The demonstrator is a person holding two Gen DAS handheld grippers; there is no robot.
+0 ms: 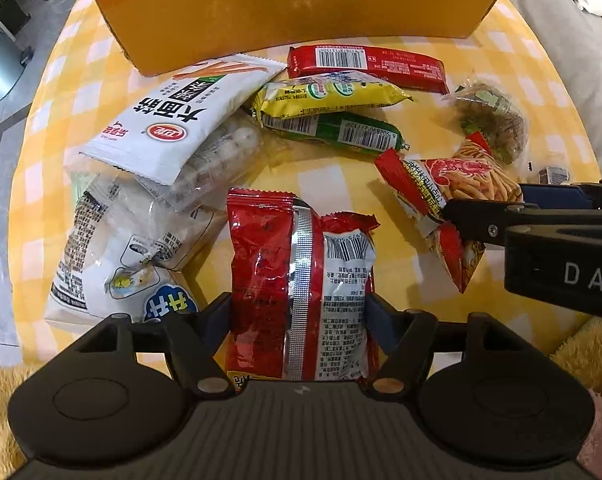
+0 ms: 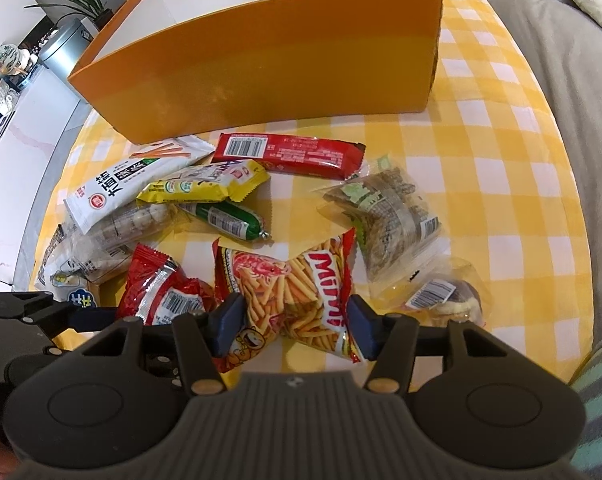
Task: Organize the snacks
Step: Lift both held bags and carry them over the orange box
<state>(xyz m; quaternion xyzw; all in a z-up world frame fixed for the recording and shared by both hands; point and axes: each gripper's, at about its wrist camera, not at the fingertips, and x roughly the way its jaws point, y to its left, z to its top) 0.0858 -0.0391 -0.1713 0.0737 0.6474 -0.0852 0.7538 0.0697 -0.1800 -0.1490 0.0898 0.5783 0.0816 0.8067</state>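
Red snack bag | pinched in left tongs | Mimi bag squeezed by right tongs

The white puffed-snack bag lies half hidden under the clear packets, its print cut off.

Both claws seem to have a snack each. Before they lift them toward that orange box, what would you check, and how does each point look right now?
1. Right gripper holds the Mimi fries bag: ok, its fingers pinch the bag's middle.
2. Left gripper holds the red foil packet: cannot tell, the fingers sit at both edges but no squeeze shows.
3. Nothing lies on top of either packet: ok.
4. Orange box open at the top: ok, its white inside shows in the right wrist view.
5. Room inside the box: cannot tell, its floor is hidden.
6. Grippers apart from each other: ok, close but not touching.
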